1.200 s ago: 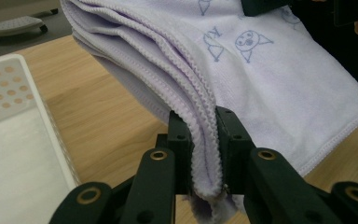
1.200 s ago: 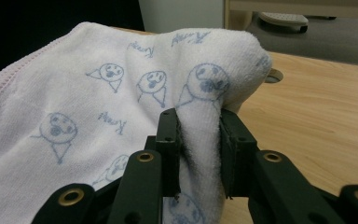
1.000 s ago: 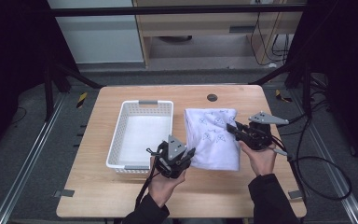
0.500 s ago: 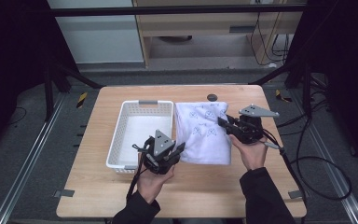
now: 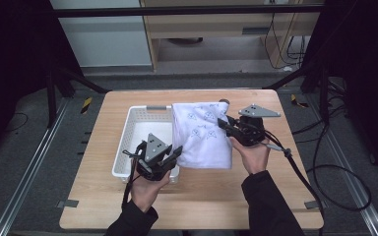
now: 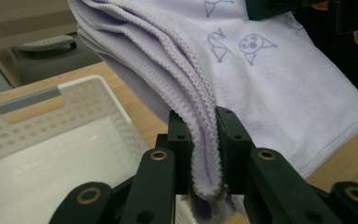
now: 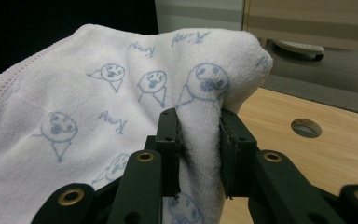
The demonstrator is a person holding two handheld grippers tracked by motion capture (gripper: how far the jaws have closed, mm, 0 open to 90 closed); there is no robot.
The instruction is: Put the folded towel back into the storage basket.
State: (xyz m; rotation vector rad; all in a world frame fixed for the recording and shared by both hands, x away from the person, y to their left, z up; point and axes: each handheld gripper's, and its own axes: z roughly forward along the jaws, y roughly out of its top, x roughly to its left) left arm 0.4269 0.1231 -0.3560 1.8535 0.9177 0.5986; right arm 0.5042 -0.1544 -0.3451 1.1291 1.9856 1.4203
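I had my left gripper (image 5: 176,151) clamped on the towel's (image 5: 202,135) stacked hems at seven o'clock and my right gripper (image 5: 225,122) pinching its two o'clock fold, holding it off the worktop (image 5: 275,196) beside the white basket (image 5: 133,142).

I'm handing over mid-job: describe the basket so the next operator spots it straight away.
Start at the wooden table and look to its left half. The white plastic basket sits there, rectangular, with perforated walls and a grey handle slot. It is the one rigid thing, beside the soft printed towel that both hand-held grippers hold.
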